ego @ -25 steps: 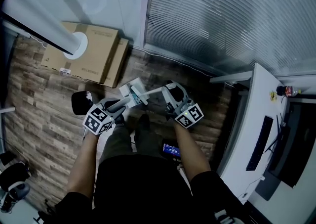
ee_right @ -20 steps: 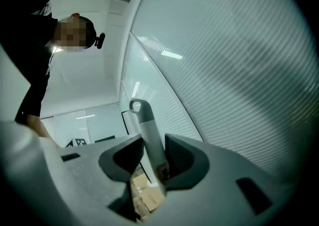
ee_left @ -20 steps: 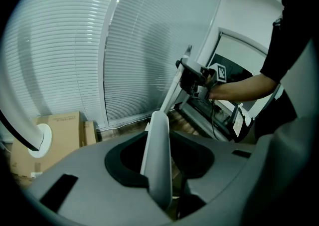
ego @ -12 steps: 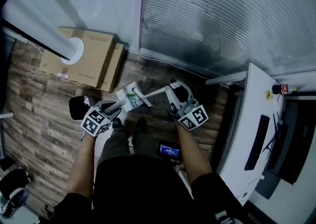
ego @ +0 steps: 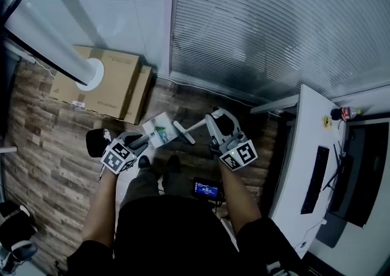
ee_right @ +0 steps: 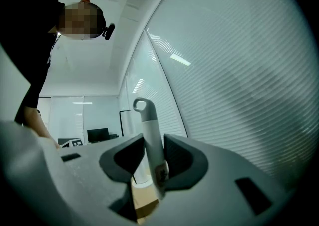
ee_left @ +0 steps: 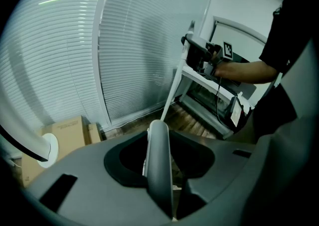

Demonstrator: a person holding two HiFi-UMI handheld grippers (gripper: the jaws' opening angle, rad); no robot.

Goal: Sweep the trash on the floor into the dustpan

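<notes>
Holding: left gripper [ego: 139,141] clamped on dustpan [ego: 159,130] handle, pan tipped up near the floor's [ego: 55,128] window edge, seemingly keeping trash in; right gripper [ego: 211,122] clamped on broom [ego: 196,125] handle.

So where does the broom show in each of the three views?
Head view: broom at centre, slanting down-left from the right claw.
Left gripper view: broom right of centre, rising to the right claw.
Right gripper view: broom at centre, upright in the right claw.
Shared landmark: the blinds.
</notes>
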